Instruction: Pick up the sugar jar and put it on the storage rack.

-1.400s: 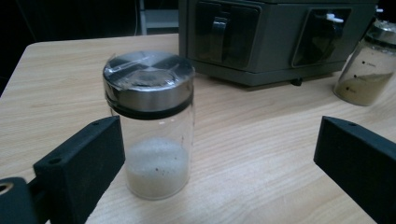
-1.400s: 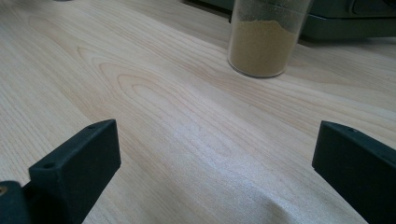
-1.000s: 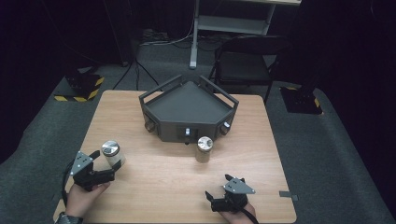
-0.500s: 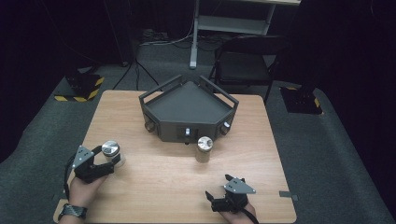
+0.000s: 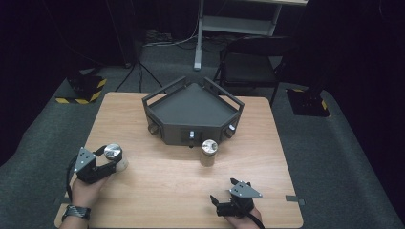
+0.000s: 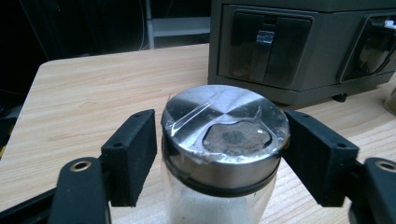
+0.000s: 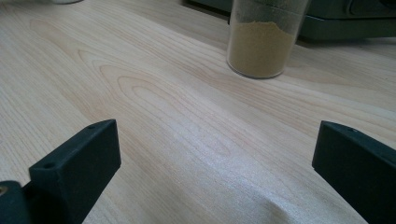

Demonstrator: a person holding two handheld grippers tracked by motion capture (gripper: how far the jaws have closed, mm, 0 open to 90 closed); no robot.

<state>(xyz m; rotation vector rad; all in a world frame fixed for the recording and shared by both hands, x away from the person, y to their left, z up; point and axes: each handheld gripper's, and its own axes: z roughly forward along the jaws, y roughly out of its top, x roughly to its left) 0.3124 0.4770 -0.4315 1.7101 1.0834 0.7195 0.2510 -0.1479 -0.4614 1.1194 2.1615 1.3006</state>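
Left gripper (image 5: pixel 114 162) has just been closing its jaws, and they're now clamped on the jar (image 6: pixel 224 140) (steel lid, pale contents) near the table's (image 5: pixel 157 191) left edge. Right gripper (image 5: pixel 220 204) rests low near the front edge, jaws wide apart, with a second jar (image 7: pixel 264 37) beyond it, before the rack (image 5: pixel 191 112).

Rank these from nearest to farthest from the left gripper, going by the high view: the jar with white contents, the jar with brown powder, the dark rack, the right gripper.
1. Jar with white contents: between the left gripper fingers, at the table's left.
2. Jar with brown powder: mid-table, in front of the rack.
3. Dark rack and right gripper: too close to call; the rack is at the back, the gripper at the near right edge.
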